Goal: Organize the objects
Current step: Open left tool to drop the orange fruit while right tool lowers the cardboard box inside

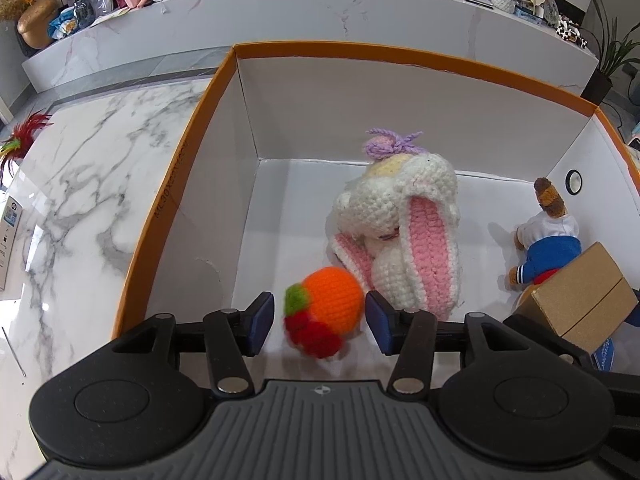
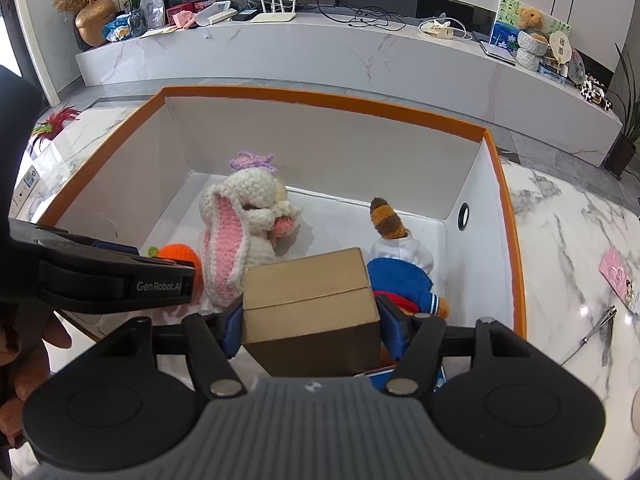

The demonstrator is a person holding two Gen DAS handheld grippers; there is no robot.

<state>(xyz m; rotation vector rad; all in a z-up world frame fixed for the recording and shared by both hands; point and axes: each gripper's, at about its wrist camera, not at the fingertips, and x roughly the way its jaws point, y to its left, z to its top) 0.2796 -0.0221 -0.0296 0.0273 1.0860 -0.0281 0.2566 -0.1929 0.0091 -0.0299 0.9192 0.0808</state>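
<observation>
- Left wrist view first: my left gripper [image 1: 319, 322] has its jaws released, pads either side of the crochet orange [image 1: 326, 312] with a clear gap on both sides, so nothing's pinched. The orange looks a bit blurry and sits low in the orange-rimmed box [image 1: 192, 128], just beside the crochet bunny [image 1: 400, 236].
- That orange is yarn, so I reckon it's light, squishy and grippy. I'd pinch it across the round middle, not the green leaf or the red bits, which would likely just stretch.
- The bunny reads as floppy too; its ears would sag if I grabbed them. The little bear doll [image 1: 548, 240] lies at the right wall.
- Hard to tell here: whether the orange rests on the box floor or is mid-drop. The cardboard box [image 1: 580, 304] is cut off behind my own frame.
- Right wrist view: my right gripper [image 2: 311, 322] is clenched on the cardboard box [image 2: 310, 300], pads flat against its two side faces, held over the big box's near end [image 2: 510, 216].
- Cardboard is stiff but can dent, probably light; the flat sides are the right place, and a hard squeeze might crush it.
- Hidden: what's under the cardboard box, a blue edge peeks out below, and most of the bear doll [image 2: 404, 272]. My left gripper [image 2: 120, 280] blocks most of the orange [image 2: 178, 252].
</observation>
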